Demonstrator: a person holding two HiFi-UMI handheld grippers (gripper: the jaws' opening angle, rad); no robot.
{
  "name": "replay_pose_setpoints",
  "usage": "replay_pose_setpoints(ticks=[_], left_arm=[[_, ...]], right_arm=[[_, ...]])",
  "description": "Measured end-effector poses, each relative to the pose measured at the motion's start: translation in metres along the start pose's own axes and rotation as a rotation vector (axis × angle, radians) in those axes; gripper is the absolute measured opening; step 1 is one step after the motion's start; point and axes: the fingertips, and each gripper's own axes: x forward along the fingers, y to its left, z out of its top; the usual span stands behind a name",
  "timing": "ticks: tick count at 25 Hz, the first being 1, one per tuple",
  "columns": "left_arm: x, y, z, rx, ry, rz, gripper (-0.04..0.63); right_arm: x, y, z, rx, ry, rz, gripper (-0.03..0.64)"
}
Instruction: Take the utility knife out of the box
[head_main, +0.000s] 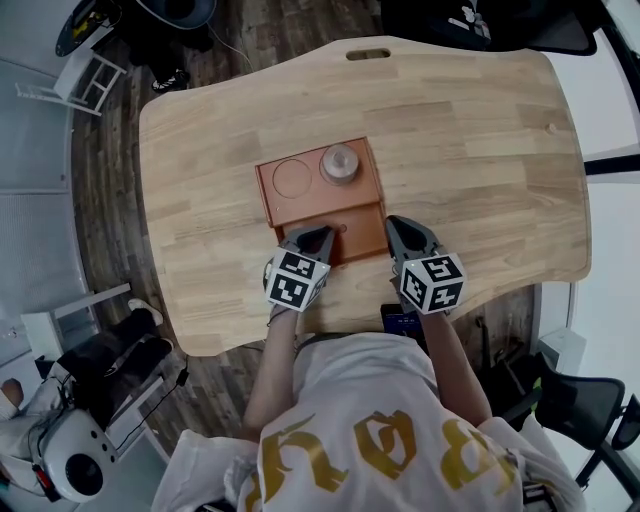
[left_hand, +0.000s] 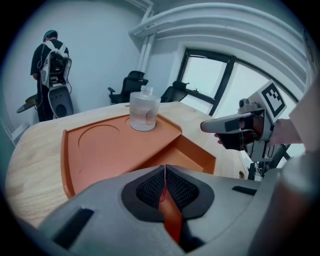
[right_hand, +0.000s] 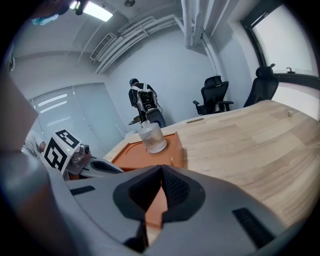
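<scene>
The left gripper (head_main: 318, 240) and right gripper (head_main: 402, 236) are both closed at the box's (head_main: 275, 205) near edge. The knife cannot be made out inside. Closed jaws could shove the box, toppling the jar (head_main: 340, 163).

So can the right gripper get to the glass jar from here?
Probably yes. The glass jar stands alone on the orange box ahead of the right gripper, nothing between; its shut jaws would need opening.
</scene>
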Motion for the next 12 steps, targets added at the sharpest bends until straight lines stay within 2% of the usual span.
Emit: replay_pose_setpoints(ticks=[3,6,9,12], left_arm=[[0.007,-0.003,-0.008,0.046,0.056,-0.008,0.012],[0.016,-0.005,-0.015,0.036,0.095,-0.032,0.017],[0.024,-0.007,-0.018,0.013,0.123,-0.051,0.099],[0.034,-0.007,-0.025,0.061,0.184,-0.046,0.115]], right_arm=[[0.000,-0.005,0.002,0.005,-0.008,-0.009,0.012],[0.001,-0.014,0.000,0.027,-0.006,-0.023,0.012],[0.002,-0.023,-0.004,0.064,-0.001,-0.035,0.012],[0.004,-0.028,-0.006,0.074,0.004,-0.043,0.012]])
